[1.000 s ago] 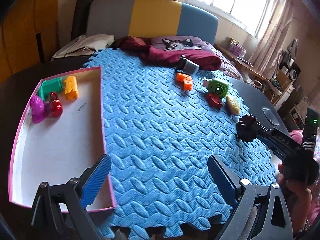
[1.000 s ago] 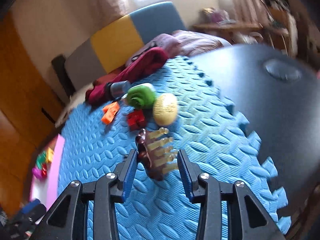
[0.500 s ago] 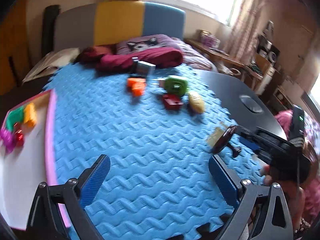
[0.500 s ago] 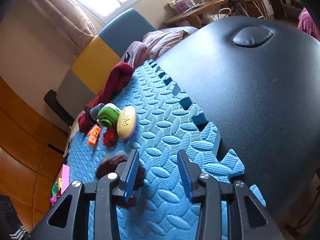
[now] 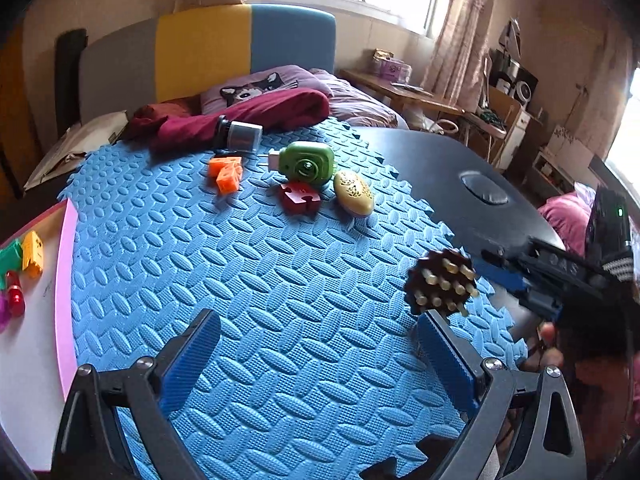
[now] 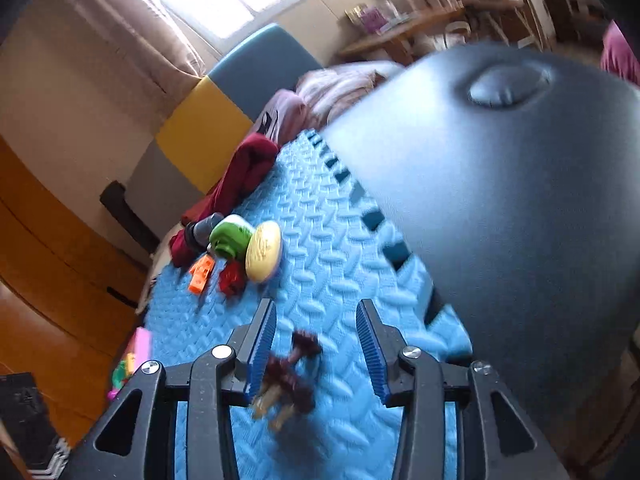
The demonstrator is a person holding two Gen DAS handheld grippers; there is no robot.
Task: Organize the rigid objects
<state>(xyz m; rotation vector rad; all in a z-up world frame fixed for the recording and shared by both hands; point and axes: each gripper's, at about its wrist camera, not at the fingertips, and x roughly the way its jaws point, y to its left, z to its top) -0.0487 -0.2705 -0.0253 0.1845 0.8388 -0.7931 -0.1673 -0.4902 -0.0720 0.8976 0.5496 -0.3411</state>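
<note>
A brown spiky massage brush [image 5: 440, 282] with pale pegs is in the air just off the tip of my right gripper [image 5: 516, 276], above the blue foam mat's [image 5: 280, 280] right edge. In the right wrist view the brush [image 6: 286, 376] is blurred, low between the open jaws of my right gripper [image 6: 316, 344] and untouched by them. My left gripper [image 5: 316, 360] is open and empty over the mat's near side. An orange block [image 5: 226, 172], green toy camera [image 5: 306, 164], red puzzle piece [image 5: 300, 198] and yellow oval [image 5: 354, 192] lie on the far mat.
A pink-rimmed white tray [image 5: 66, 280] at the left holds a yellow block [image 5: 33, 252], a green piece [image 5: 10, 258] and a red piece [image 5: 16, 298]. A black tabletop [image 5: 460, 184] lies right of the mat. A maroon cloth [image 5: 240, 120] and grey cylinder [image 5: 240, 136] are behind.
My right gripper opened and the brush slipped out of its jaws; it now drops low between them. My left gripper swung right, so the tray slid to the left edge.
</note>
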